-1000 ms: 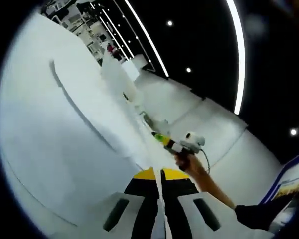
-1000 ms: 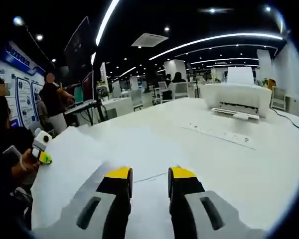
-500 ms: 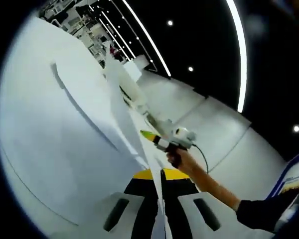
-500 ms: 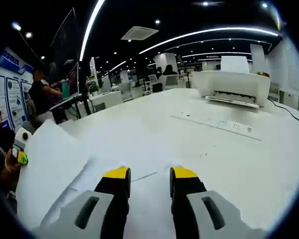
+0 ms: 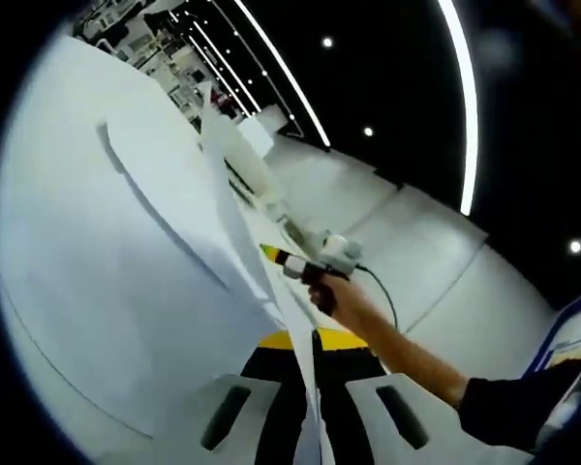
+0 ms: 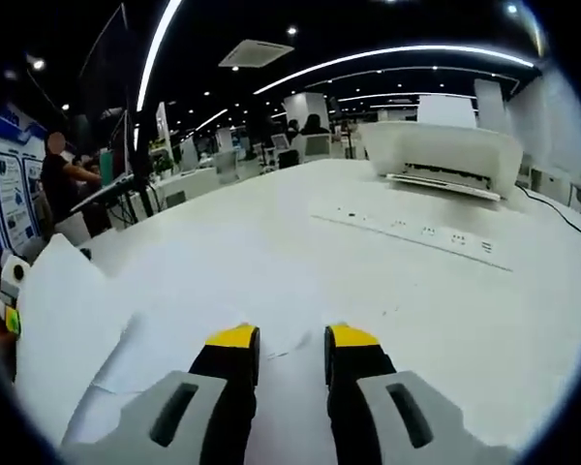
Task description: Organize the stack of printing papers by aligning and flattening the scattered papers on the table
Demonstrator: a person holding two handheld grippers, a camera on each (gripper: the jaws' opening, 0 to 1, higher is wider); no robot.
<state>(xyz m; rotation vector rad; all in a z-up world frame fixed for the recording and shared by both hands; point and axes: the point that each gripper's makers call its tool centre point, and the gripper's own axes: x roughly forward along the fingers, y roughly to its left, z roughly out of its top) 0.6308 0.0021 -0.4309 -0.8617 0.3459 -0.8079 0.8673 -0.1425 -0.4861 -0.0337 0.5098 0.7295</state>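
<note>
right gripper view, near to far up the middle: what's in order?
right gripper → papers → power strip → printer

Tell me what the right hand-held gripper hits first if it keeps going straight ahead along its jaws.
Probably the loose paper sheets lying on the white table just beyond the right hand-held gripper. Farther along is bare tabletop; the printer sits off to the right. Depth is uncertain.

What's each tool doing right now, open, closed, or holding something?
Left tool: shut on an edge-on paper sheet, lifted off the table.
Right tool: jaws slightly apart over the papers; grip cannot be told.
</note>
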